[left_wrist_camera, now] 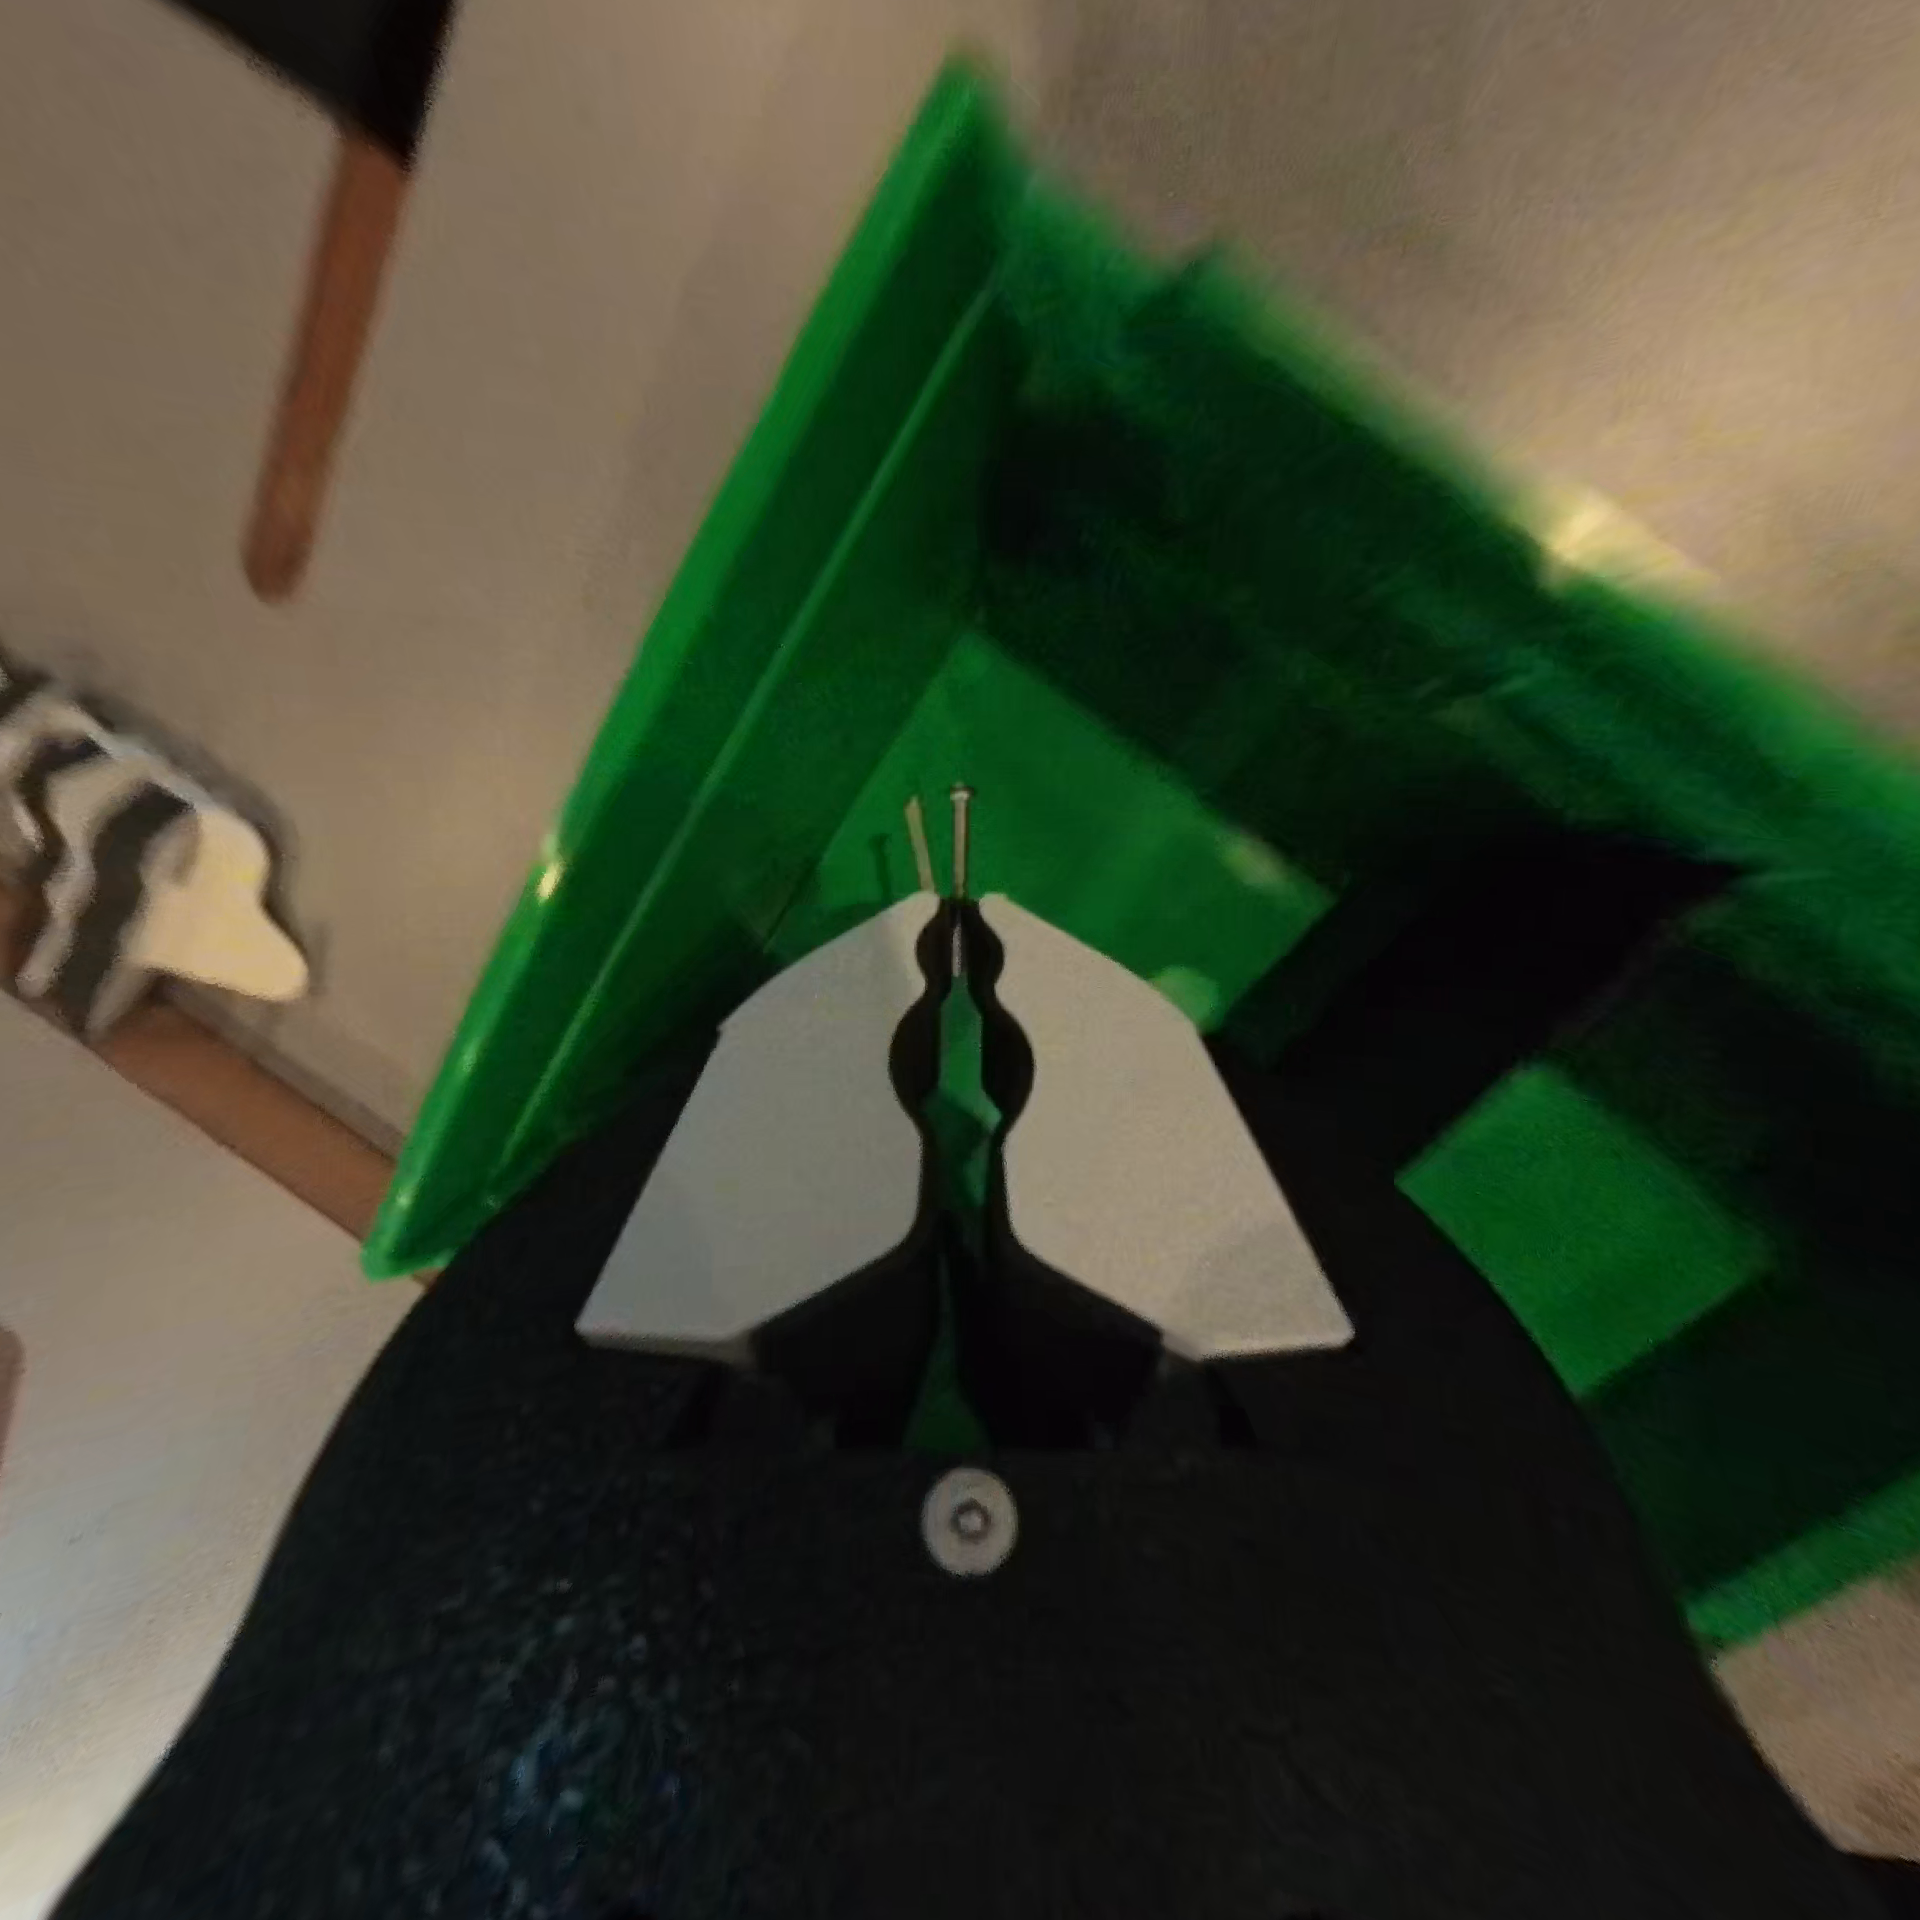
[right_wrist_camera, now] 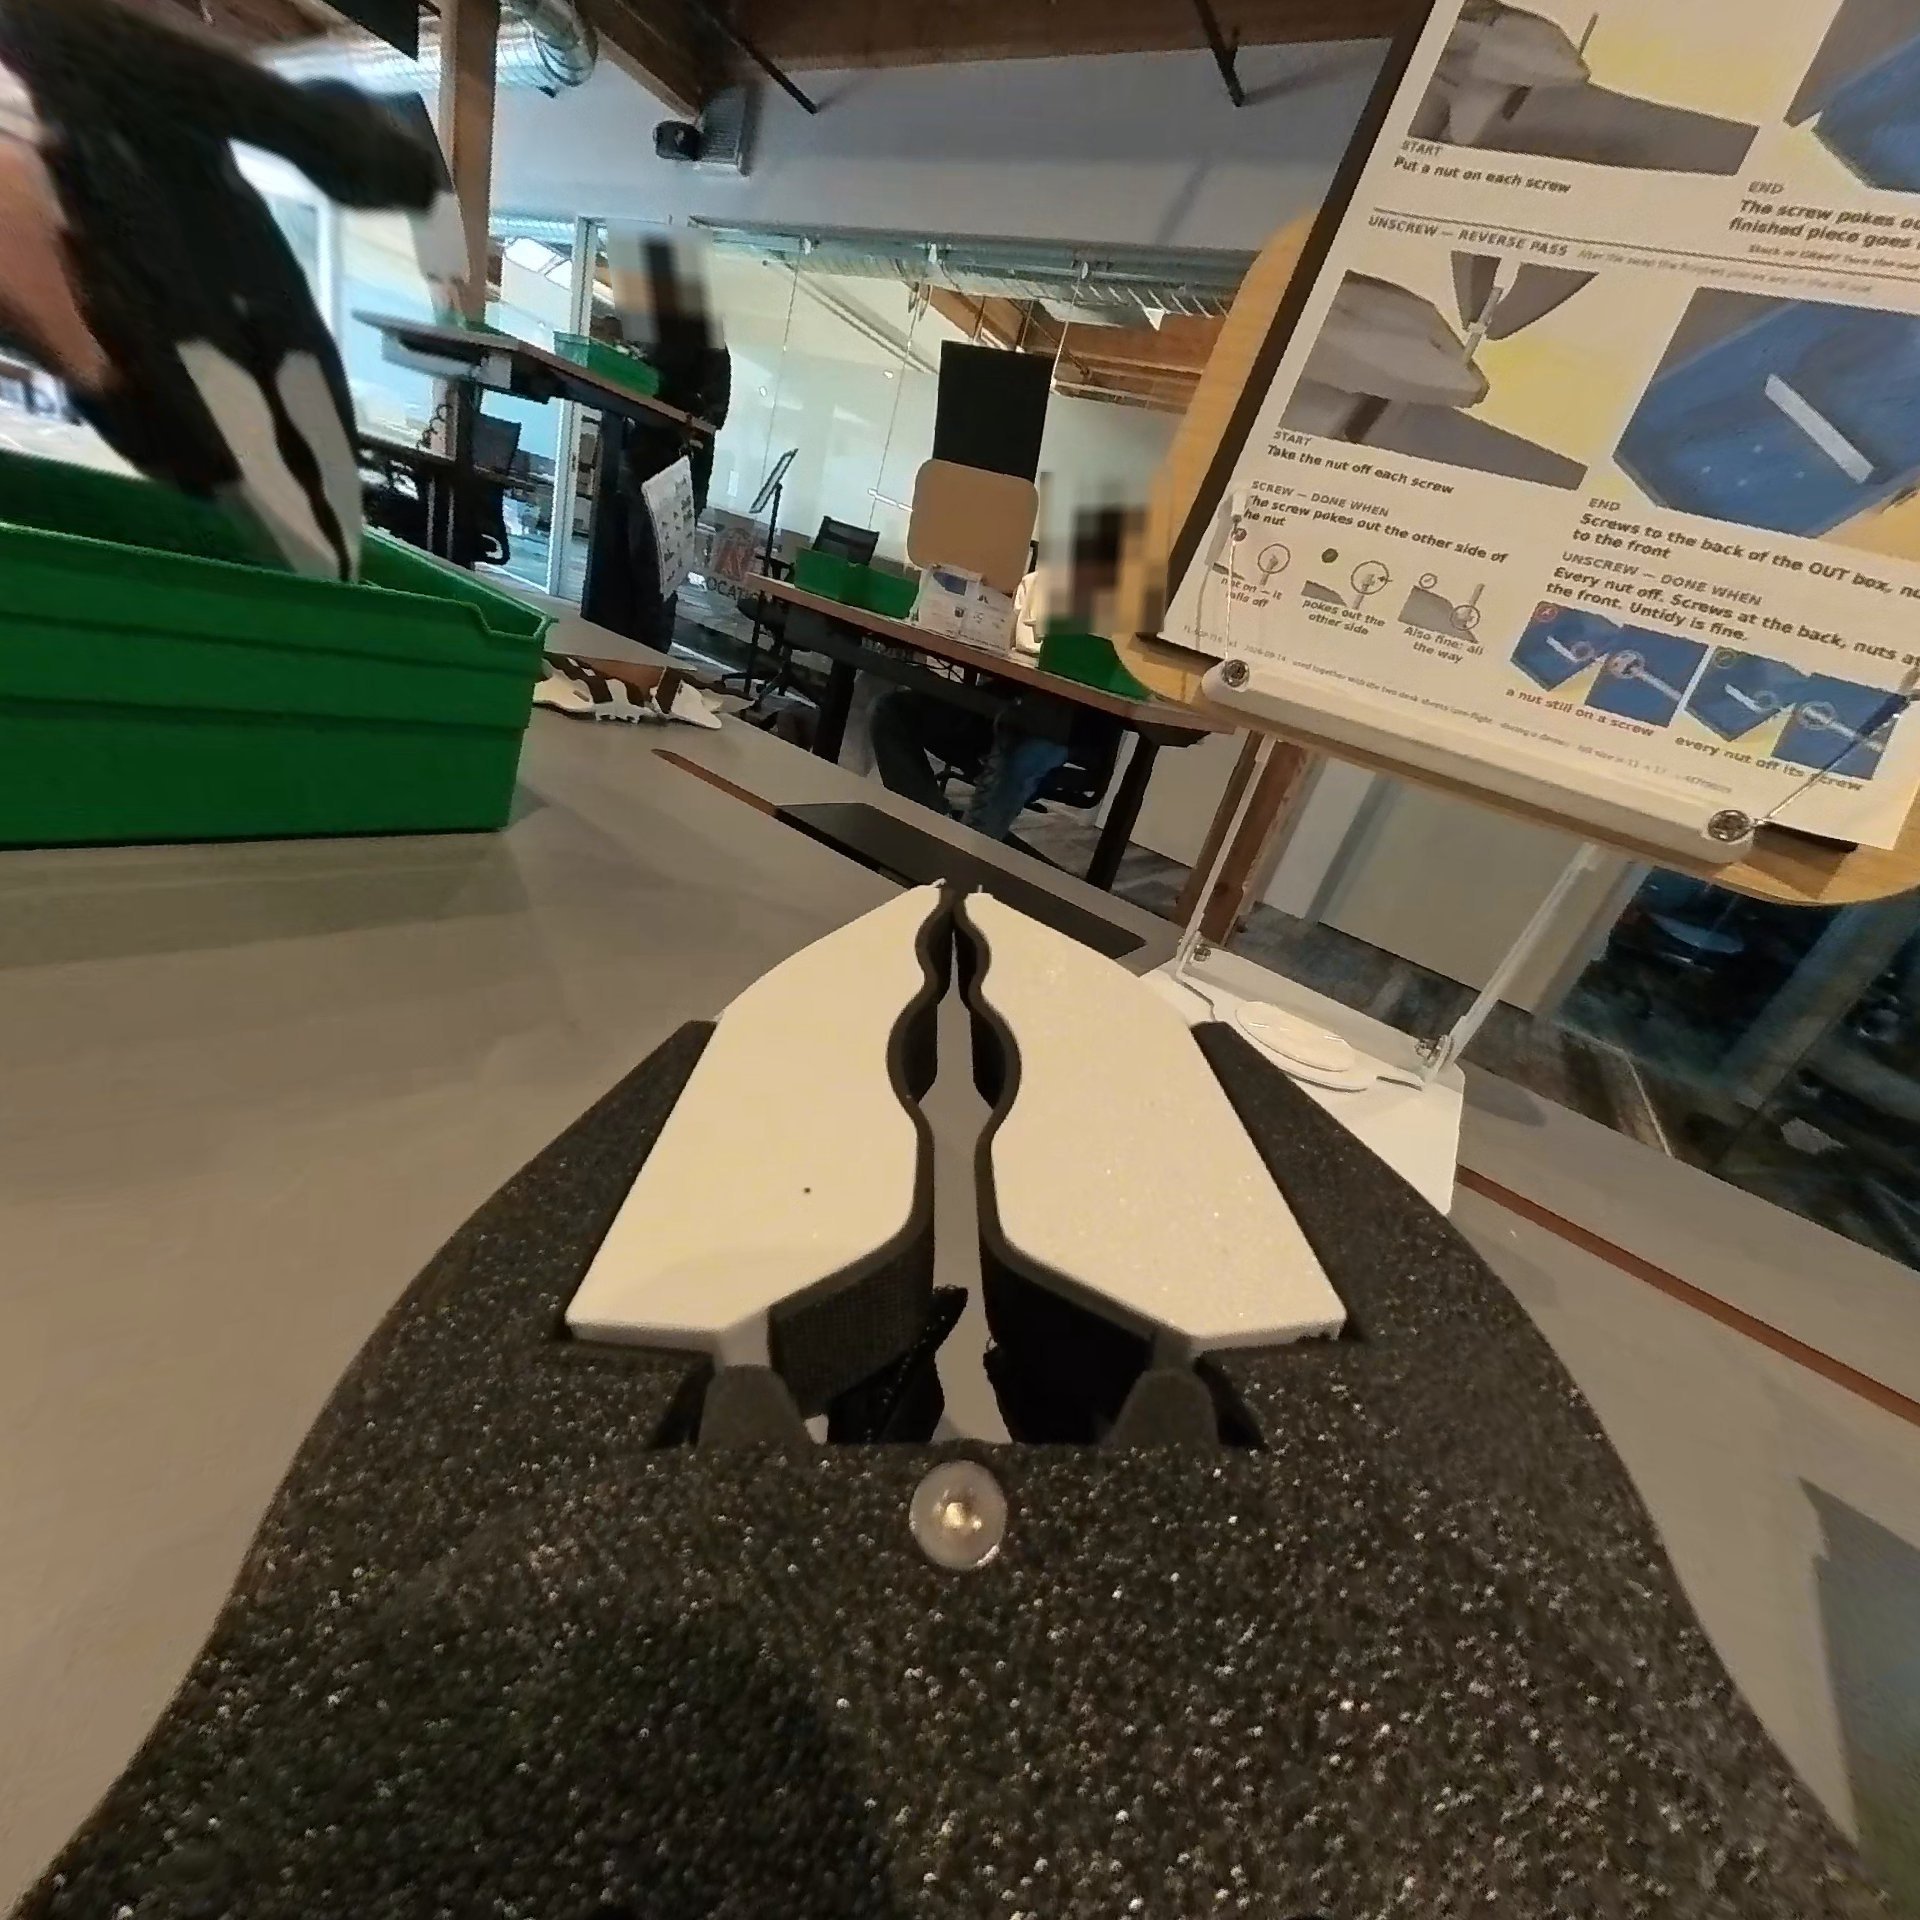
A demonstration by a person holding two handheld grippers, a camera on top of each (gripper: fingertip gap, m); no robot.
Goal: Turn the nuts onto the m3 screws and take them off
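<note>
Grey tabletop (right_wrist_camera: 312,1039), green bins (right_wrist_camera: 260,727), open office

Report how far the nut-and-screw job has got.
Done: nothing finished is visible. In hand: the left gripper, over the green bin, is shut on a thin silver screw sticking out past its fingers; no nut shows on it. A second silver piece lies beside it. The right gripper waits low over the grey table, its fingers nearly together, nothing visible between them. Left: the nut turning itself.
</note>
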